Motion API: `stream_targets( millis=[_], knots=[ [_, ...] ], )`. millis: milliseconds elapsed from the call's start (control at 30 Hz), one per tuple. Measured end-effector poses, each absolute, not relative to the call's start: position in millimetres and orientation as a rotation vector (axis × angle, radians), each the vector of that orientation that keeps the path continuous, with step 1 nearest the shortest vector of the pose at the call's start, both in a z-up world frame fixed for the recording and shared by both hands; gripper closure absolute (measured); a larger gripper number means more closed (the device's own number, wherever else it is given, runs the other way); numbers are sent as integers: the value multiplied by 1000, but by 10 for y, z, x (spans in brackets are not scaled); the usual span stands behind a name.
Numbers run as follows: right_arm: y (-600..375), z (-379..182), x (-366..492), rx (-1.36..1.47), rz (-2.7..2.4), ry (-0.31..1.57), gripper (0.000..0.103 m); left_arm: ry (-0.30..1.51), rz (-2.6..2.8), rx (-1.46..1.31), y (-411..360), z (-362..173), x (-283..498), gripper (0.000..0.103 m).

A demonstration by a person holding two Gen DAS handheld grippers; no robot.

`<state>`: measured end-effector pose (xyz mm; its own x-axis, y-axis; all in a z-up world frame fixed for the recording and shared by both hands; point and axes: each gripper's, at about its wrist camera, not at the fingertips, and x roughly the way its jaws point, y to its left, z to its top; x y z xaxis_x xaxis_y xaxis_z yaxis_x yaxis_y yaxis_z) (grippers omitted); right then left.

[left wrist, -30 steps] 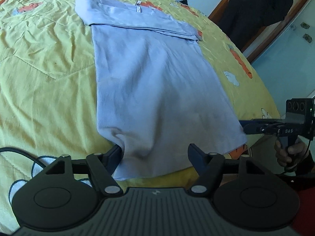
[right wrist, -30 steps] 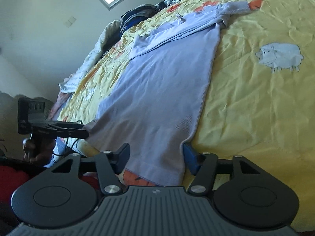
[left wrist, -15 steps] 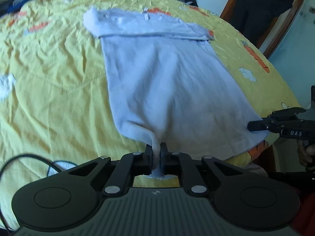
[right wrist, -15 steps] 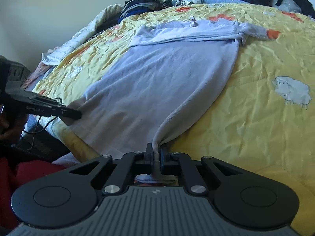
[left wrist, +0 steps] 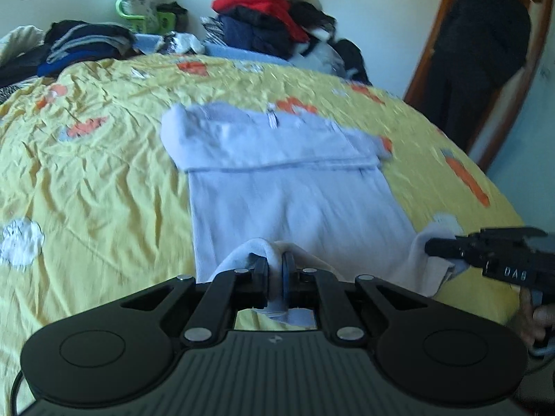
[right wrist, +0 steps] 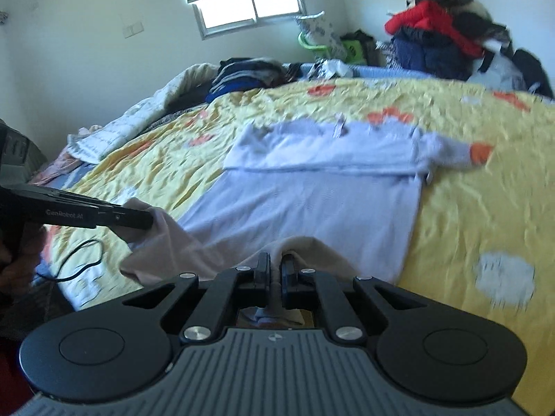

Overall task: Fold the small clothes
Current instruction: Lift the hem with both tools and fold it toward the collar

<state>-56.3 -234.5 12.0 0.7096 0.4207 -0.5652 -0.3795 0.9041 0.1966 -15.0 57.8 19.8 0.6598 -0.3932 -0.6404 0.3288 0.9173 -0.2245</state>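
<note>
Yellow patterned bedsheet point(left wrist: 86, 187) carries the pale lilac knit garment point(left wrist: 288, 190); my left claw point(left wrist: 274, 270) and right claw point(right wrist: 275, 270) each clench a raised near hem corner.

Left gripper point(left wrist: 275, 272) and right gripper point(right wrist: 275, 270) are level side by side, jaws of each pinched tight on a lifted garment point(left wrist: 295, 204) corner.

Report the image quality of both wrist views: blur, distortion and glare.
Left wrist view: motion blur smears the lilac garment and yellow bedspread, while the left gripper stays sharp; fisheye bends the bed edge. Right wrist view: similar smear, strongest on the bedspread's sheep print; the window is blown out white; the right gripper is crisp.
</note>
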Motion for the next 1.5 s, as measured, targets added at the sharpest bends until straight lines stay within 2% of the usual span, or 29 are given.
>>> stream_targets(
  millis=[567,1500],
  knots=[
    [-2442,91,-88,155,285,556,93,682,-250,-174,512,256,294,96],
    [-2376,72,322,209,257,522,93,664,-101,-42,277,119,726,96]
  ],
)
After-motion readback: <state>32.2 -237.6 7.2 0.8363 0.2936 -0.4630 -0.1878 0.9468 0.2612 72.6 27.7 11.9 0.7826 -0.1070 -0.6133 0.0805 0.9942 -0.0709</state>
